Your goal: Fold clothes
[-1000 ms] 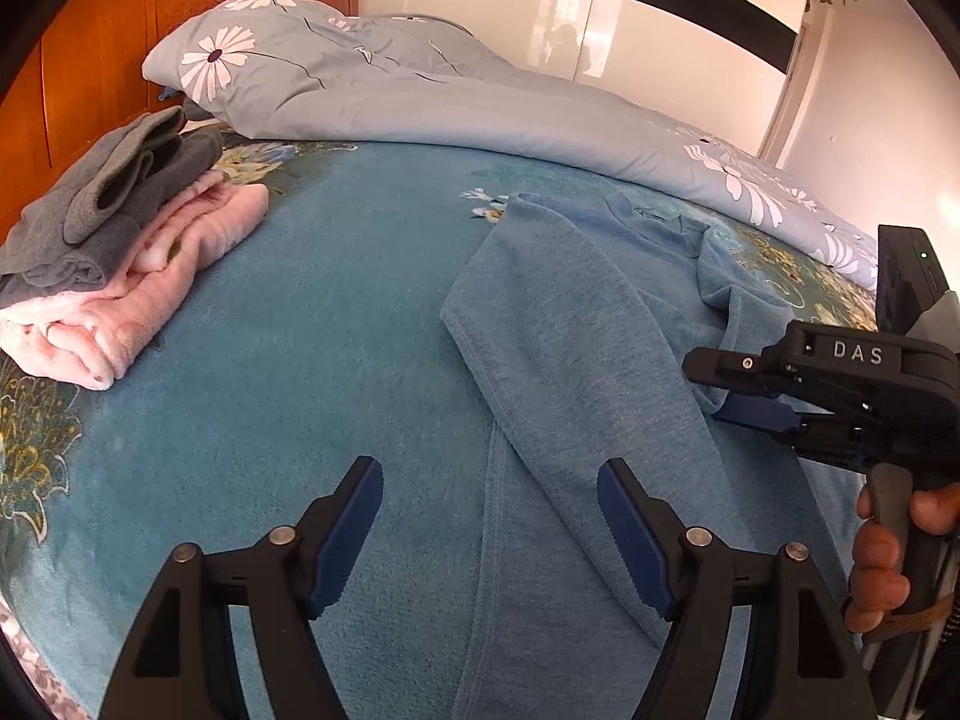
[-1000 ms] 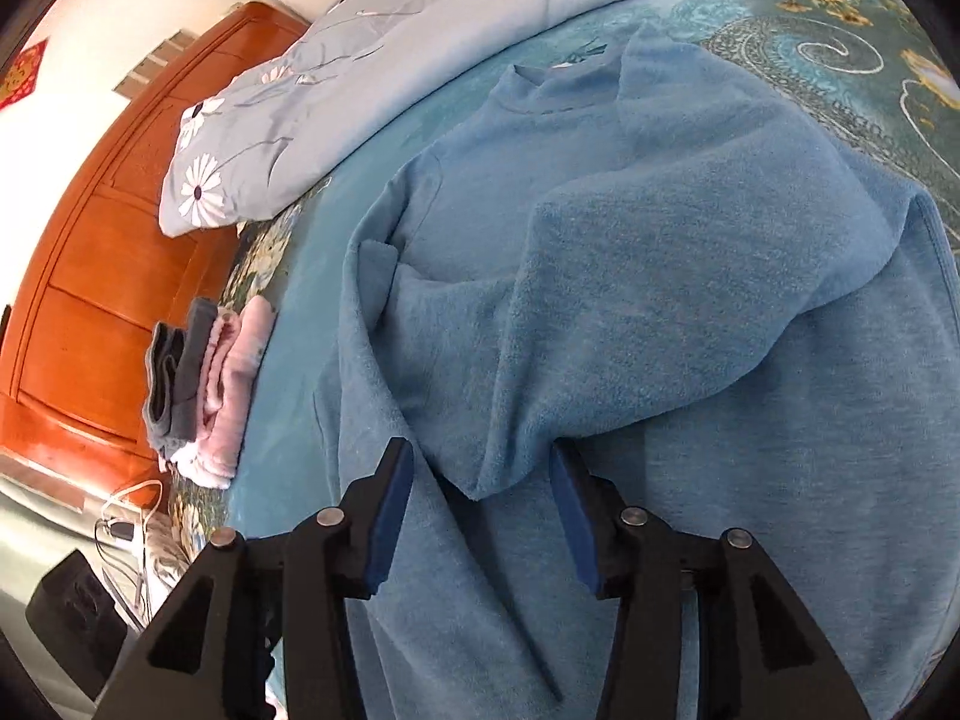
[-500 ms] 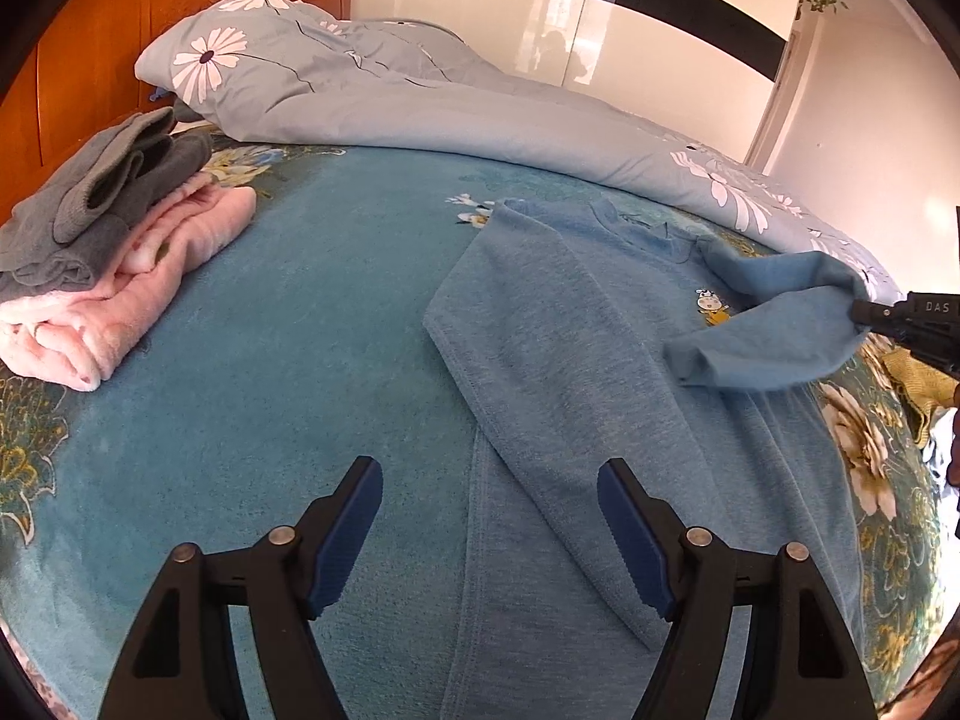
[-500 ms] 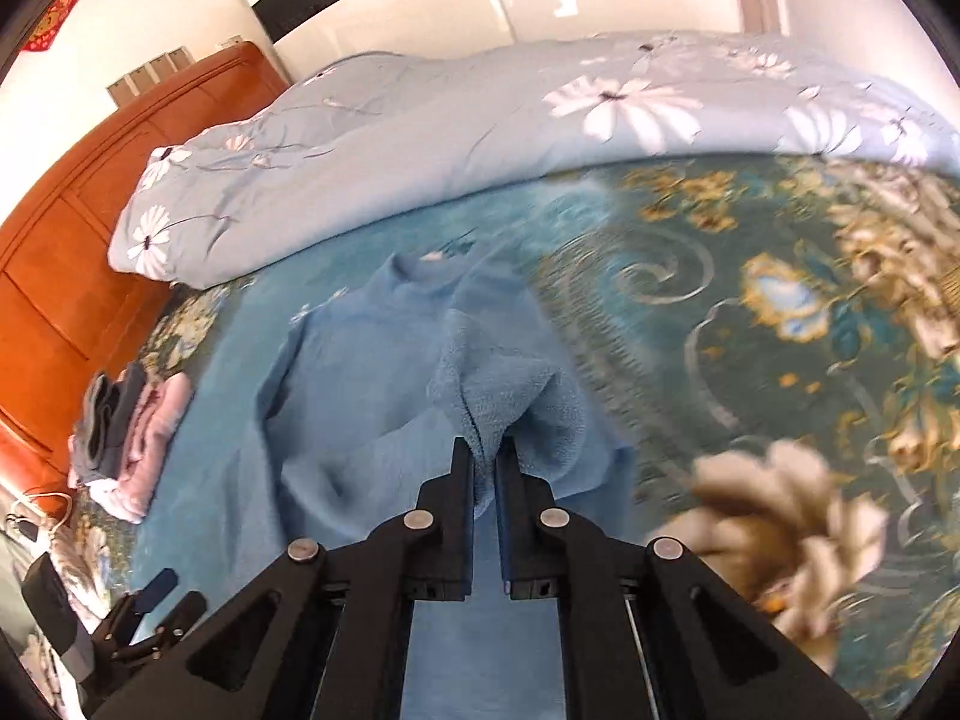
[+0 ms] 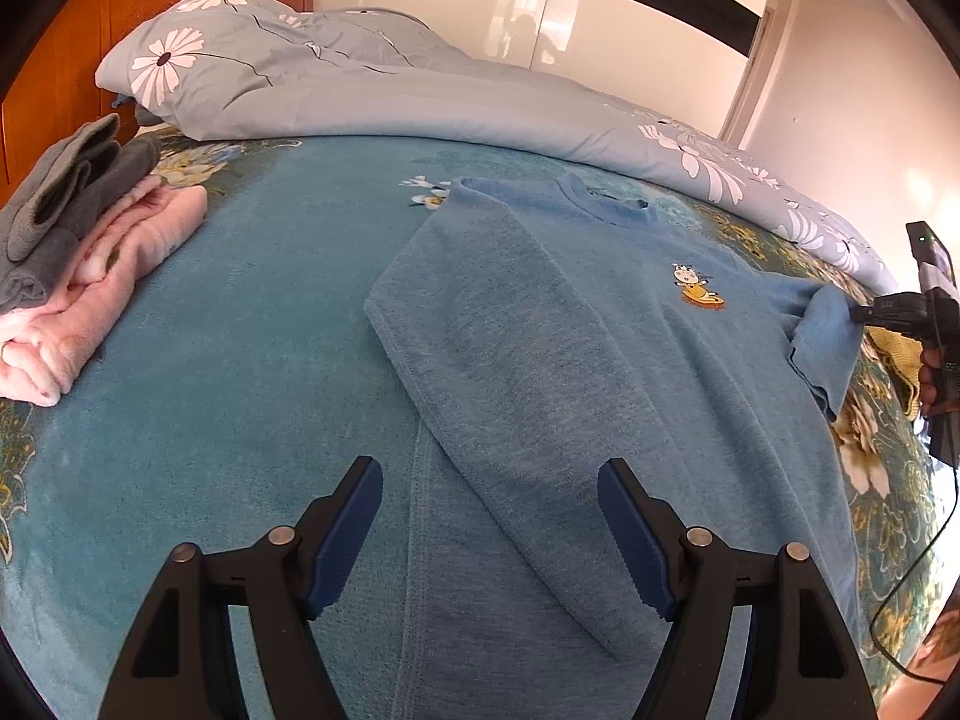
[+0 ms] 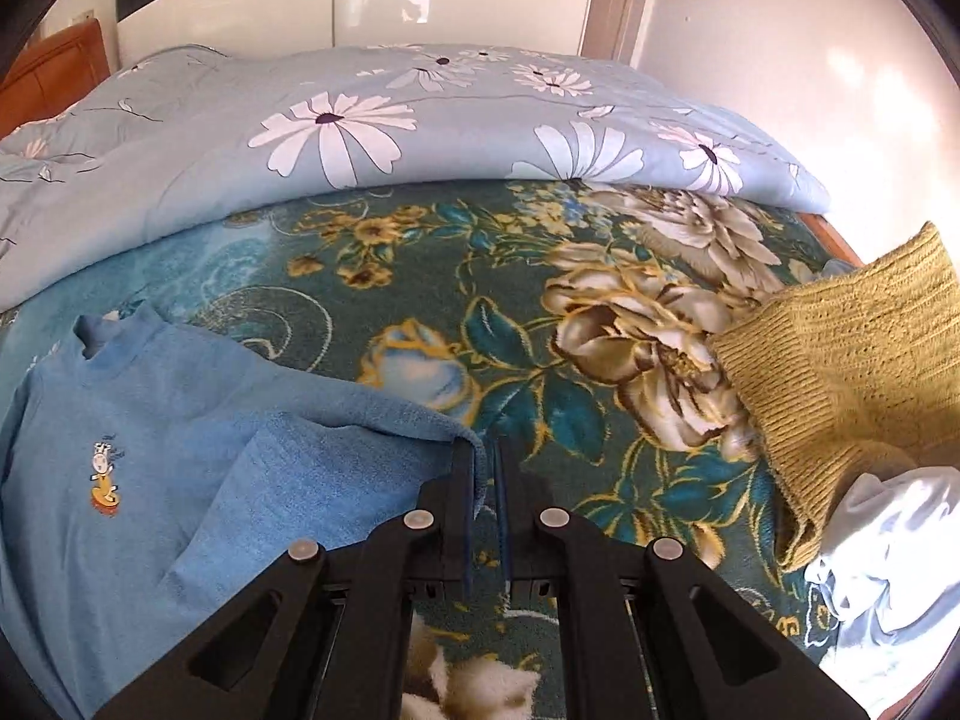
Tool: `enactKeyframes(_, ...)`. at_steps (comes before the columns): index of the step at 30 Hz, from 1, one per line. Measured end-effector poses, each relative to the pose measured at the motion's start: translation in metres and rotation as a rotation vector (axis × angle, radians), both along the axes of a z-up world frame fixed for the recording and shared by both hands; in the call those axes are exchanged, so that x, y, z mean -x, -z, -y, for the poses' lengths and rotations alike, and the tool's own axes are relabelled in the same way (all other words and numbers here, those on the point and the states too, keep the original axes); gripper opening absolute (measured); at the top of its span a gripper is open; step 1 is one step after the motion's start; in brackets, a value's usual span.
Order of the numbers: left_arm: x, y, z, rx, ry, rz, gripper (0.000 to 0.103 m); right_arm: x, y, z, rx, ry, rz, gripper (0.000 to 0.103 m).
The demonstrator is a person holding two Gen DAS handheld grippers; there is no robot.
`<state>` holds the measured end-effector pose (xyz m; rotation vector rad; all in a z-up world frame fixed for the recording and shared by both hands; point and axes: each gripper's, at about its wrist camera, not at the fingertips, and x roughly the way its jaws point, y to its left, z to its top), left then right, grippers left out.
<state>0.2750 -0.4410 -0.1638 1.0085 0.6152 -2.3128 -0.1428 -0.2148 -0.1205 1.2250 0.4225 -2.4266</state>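
1 tool point(image 6: 483, 468) pinching sweater point(image 6: 180, 450).

Sweater point(image 5: 540, 360) on bed point(image 5: 240, 330) — (stack point(image 5: 78, 252) left)

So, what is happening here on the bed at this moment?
A person is folding a light blue fleece sweater with a small cartoon print spread on the teal floral bedspread. The right gripper is shut on the end of one sleeve, holding it out to the side. The left gripper hovers open above the sweater's other side, holding nothing.
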Motion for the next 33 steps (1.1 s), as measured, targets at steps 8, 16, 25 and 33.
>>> enactKeyframes(8,0.013,-0.005,-0.017,-0.02,0.048,-0.02,0.078,-0.019,-0.016,-0.018,0.053,0.026,-0.058,0.055)
enactKeyframes(16,0.046,0.014,-0.038,-0.004,0.087,0.051,0.078,-0.085,-0.03,-0.036,0.142,-0.072,0.013,0.06)
enactKeyframes(25,0.027,0.017,-0.02,-0.056,0.045,0.001,0.03,-0.134,-0.025,-0.026,0.156,-0.165,0.074,0.06)
enactKeyframes(33,-0.011,0.001,0.011,-0.098,-0.03,-0.135,0.008,-0.153,-0.016,-0.014,0.172,-0.199,0.141,0.06)
